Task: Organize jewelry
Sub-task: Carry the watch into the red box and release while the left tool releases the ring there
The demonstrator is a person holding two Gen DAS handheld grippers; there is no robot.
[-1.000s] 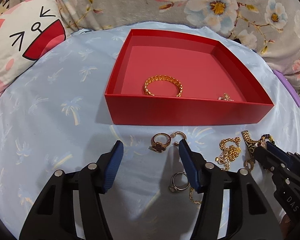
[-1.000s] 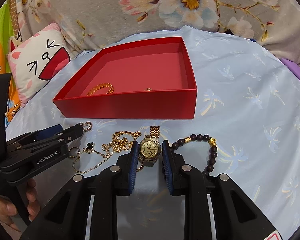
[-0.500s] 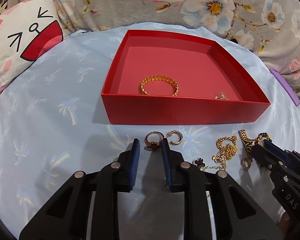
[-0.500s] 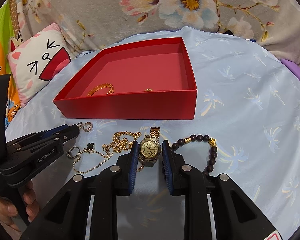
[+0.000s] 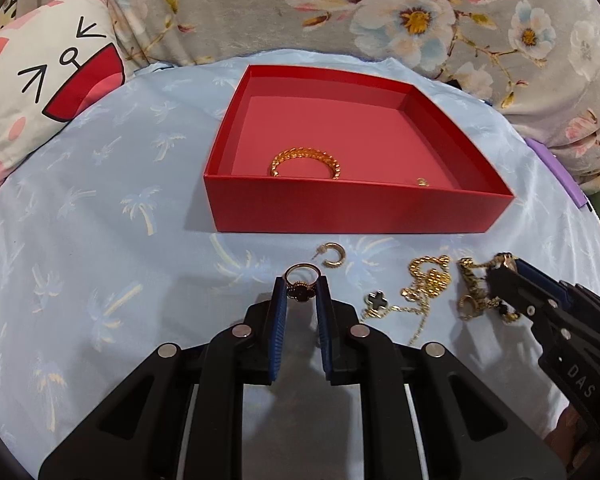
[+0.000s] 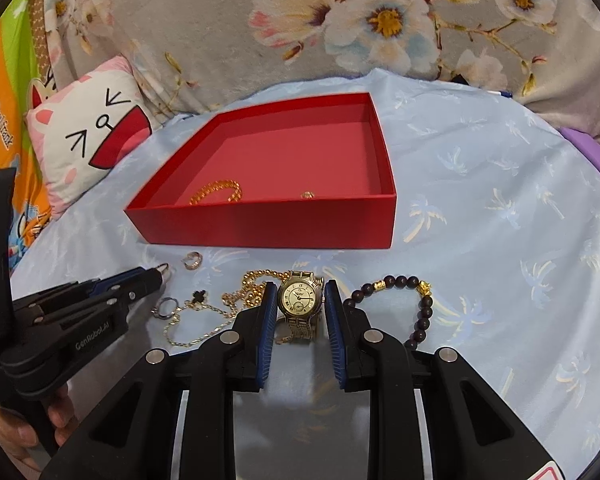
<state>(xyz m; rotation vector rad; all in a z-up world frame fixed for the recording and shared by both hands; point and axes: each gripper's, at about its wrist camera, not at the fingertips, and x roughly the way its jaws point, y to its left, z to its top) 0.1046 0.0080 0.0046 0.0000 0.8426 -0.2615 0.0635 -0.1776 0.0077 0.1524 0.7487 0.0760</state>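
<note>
The left gripper [image 5: 301, 285] has just been closing and its blue pads now pinch a gold ring [image 5: 301, 282] with a dark clover face, just above the blue cloth [image 5: 100, 216]. The right gripper [image 6: 300, 298] clamps a gold watch [image 6: 300, 298] with a cream dial. Inside the red box [image 5: 340, 208] lie a gold bangle [image 5: 305, 160] and a small piece, perhaps an earring.

Pale blue sheet [image 5: 100, 208] with palm-tree print covers the surface. Cartoon-face cushion [image 5: 48, 80], white, pink and red, sits at far left on it. Grey floral blanket [image 6: 380, 20] runs behind. Orange and green printed fabric [image 6: 4, 92] at left edge; purple strip [image 6: 592, 152] at right
</note>
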